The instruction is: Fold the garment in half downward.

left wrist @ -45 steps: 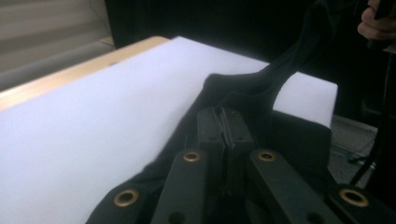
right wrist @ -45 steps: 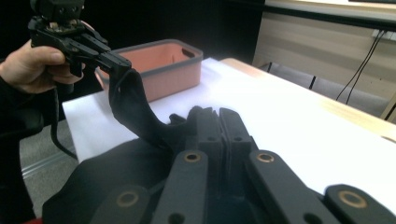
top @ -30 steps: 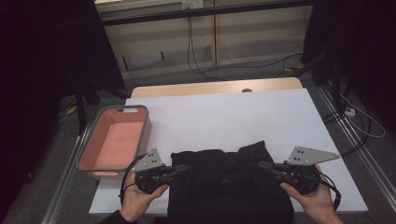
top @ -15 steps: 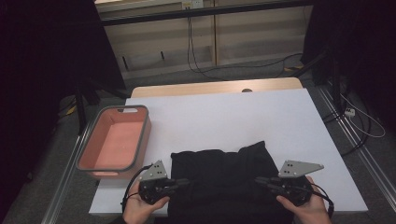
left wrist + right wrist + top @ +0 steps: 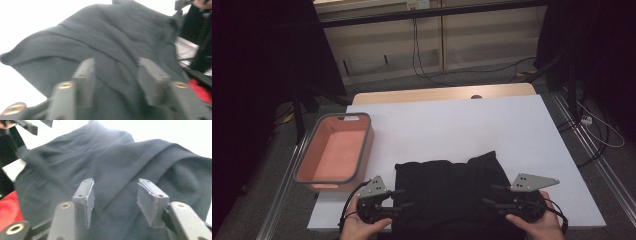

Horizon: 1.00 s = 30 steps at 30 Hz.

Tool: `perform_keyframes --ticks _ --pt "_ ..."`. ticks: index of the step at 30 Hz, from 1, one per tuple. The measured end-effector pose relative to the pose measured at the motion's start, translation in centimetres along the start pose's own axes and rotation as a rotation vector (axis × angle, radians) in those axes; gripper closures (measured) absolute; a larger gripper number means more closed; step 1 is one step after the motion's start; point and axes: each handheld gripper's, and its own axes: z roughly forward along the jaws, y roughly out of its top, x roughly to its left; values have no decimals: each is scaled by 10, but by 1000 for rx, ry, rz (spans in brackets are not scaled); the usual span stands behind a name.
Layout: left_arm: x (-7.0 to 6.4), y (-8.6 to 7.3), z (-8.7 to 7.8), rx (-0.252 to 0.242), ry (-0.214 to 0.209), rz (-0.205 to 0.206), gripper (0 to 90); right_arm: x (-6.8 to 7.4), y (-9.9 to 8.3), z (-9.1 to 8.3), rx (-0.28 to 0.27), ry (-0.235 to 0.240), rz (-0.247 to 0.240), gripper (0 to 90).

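The white table point(image 5: 492, 125) under me is flat and matte, a plain sheet over a pale wooden top whose far edge peeks out beyond it. On its near half lies the black garment point(image 5: 449, 192), a soft, dull knit or jersey folded into a rough rectangle, with long shallow creases running across it and one corner poking up toward the far side. Its near edge hangs past the table's lip and is cut off at the bottom of the high view, so I cannot tell its full shape. To my left, overhanging the table's left edge, sits the pink bin point(image 5: 334, 152), a rounded oblong tub of smooth plastic with a grey rim and a handle slot at its far end.

My left gripper point(image 5: 401, 198) rests at the garment's left edge, its jaws spread with cloth beneath them and nothing pinched; in the left gripper view the pads point(image 5: 85, 77) are blurred. My right gripper point(image 5: 496, 196) is over the garment's right side, jaws likewise apart, their grey rubbery pads point(image 5: 147, 200) frayed at the edges. Each carries a grey three-cornered plate drilled with small holes. I can read no writing or label anywhere. A patch of red shows at the corner of each gripper view, too cropped to identify.
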Motion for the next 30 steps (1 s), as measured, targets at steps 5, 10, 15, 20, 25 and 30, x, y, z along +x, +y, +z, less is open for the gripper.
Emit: perform_keyframes --ticks 5,10,15,20,25,30 --pt "18 8 13 -5 73 28 204 -21 11 2 -19 -64 15 367" --pt "34 18 29 -5 125 14 112 -47 25 10 -9 -129 10 385" --pt "52 39 50 -16 153 15 98 -74 44 28 23 -156 15 441" --pt "63 56 76 12 182 32 98 -93 60 47 51 -205 25 480" --pt "67 60 86 11 187 22 102 -105 67 75 88 -203 62 501" --pt "73 55 85 55 189 0 101 -108 72 103 135 -209 47 501"
